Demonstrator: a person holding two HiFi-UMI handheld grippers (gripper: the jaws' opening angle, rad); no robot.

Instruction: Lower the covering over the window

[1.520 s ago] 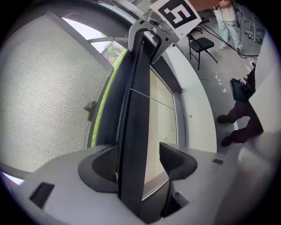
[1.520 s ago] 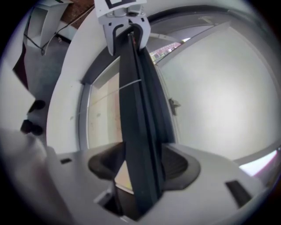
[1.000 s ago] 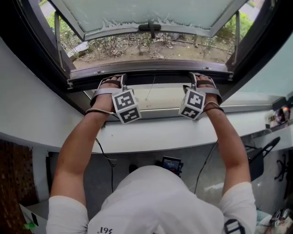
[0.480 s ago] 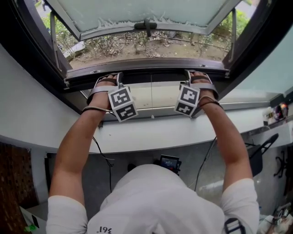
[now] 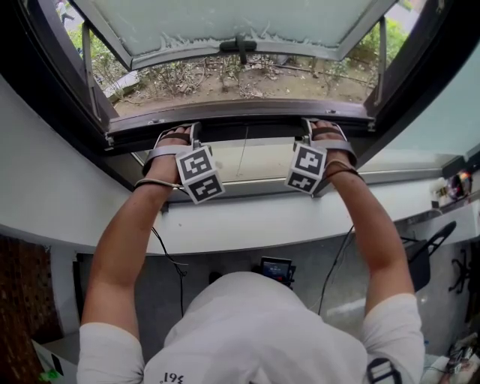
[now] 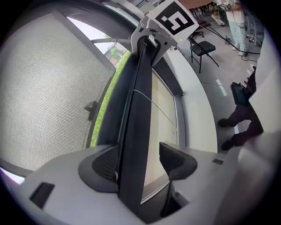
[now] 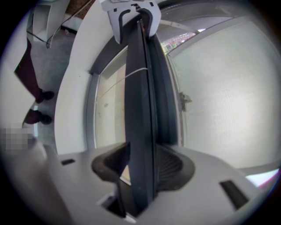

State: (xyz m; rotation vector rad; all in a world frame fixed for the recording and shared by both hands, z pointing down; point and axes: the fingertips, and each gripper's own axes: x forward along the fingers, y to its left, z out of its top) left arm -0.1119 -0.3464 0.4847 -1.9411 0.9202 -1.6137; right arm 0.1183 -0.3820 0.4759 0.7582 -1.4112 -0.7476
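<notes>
In the head view, the person's two arms reached forward to the window. The left gripper (image 5: 195, 132) and the right gripper (image 5: 308, 126) were both set on a long, dark, flat bar (image 5: 247, 132) that ran level along the lower edge of the window opening, the left one well apart from the right. Just under the bar lay a pale cream panel (image 5: 259, 160) crossed by a thin cord. Beyond the dark window frame (image 5: 247, 109), a frosted pale-green sash (image 5: 240, 19) stood swung outward, with bare ground and shrubs (image 5: 217, 75) beneath it.

In the left gripper view, the bar ran up between the jaws to the right gripper at its far end. The left-hand pad (image 6: 105, 163) touched the bar, while the other pad (image 6: 175, 160) stood clear of it with the pale panel showing in the gap, so these jaws were parted and not clamped. A black folding chair (image 6: 203, 47) stood on the floor farther off.

In the right gripper view, the jaws had just been closing, and the bar stood between them with both pads pressed against its faces. The frosted sash filled the right of that view.
</notes>
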